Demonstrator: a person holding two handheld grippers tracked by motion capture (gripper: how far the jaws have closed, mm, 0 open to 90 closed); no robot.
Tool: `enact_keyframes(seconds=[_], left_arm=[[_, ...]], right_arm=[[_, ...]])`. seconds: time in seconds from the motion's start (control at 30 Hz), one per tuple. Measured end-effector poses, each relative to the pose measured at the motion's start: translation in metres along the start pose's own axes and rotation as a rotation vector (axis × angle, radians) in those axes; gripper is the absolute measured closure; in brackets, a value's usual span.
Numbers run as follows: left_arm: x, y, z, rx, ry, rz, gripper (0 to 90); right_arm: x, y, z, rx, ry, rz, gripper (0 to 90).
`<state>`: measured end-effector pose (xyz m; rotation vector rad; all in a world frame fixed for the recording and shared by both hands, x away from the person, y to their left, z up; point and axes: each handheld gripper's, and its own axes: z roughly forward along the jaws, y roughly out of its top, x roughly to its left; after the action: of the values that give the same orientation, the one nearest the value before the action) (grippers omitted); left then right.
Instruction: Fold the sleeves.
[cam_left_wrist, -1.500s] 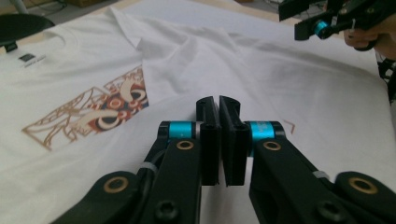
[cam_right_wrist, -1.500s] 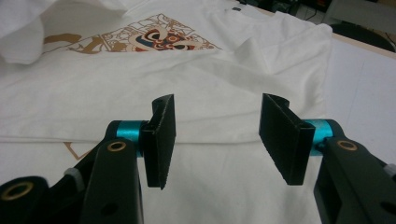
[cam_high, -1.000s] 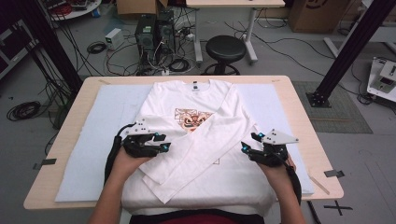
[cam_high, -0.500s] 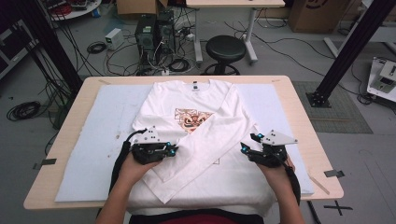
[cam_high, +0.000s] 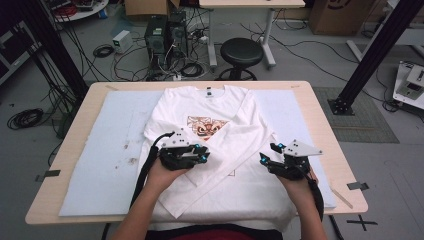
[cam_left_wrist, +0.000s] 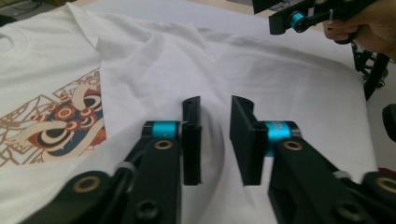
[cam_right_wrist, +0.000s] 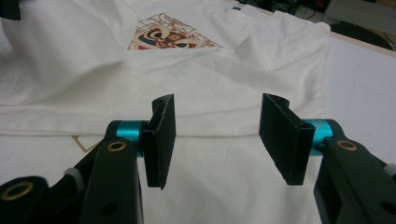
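Both sleeves hide the shirt (cam_high: 215, 145) print; left gripper (cam_left_wrist: 215, 140) narrowly parted, just reopened; right gripper (cam_right_wrist: 215, 140) wide.

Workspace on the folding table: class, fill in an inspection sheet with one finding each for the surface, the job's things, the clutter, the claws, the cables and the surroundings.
Surface: wooden table under a pale blue mat; small dark specks on the mat at the left.
Job's things: white T-shirt lies flat, printed side up, both sleeves folded across the front.
Clutter: nothing seen.
Claws: left claw over the crossed sleeves, jaws just reopened to a narrow gap, nothing between them; right claw over the shirt's right side, jaws open and empty.
Cables: a black cable trails from the left claw; loose cables on the floor.
Surroundings: black stool, computer towers, cardboard boxes.
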<state>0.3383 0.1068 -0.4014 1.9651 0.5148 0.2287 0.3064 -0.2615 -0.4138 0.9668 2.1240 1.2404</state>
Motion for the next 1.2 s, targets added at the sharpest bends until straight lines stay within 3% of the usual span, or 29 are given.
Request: enact_keyframes(seconds=[0.17, 0.3, 0.47, 0.67, 0.97, 1.2], left_arm=[[0.012, -0.009, -0.016, -0.036, 0.036, -0.040, 58.2], [0.024, -0.018, -0.034, -0.023, 0.081, -0.064, 50.9], [0.038, -0.036, -0.057, -0.036, 0.132, -0.112, 46.7], [0.049, -0.047, -0.074, -0.037, 0.161, -0.151, 42.6], [0.053, -0.051, -0.083, -0.047, 0.187, -0.175, 39.7], [0.053, -0.052, -0.088, -0.054, 0.201, -0.177, 39.7]], right_arm=[[0.002, 0.000, 0.003, 0.011, 0.018, -0.007, 47.0], [0.007, 0.002, 0.007, 0.023, 0.035, -0.016, 46.8], [0.019, 0.008, 0.013, 0.030, 0.069, -0.037, 46.7], [0.035, 0.016, 0.028, 0.049, 0.112, -0.066, 46.7], [0.062, 0.022, 0.044, 0.065, 0.171, -0.112, 46.7], [0.069, 0.022, 0.052, 0.082, 0.197, -0.128, 46.8]])
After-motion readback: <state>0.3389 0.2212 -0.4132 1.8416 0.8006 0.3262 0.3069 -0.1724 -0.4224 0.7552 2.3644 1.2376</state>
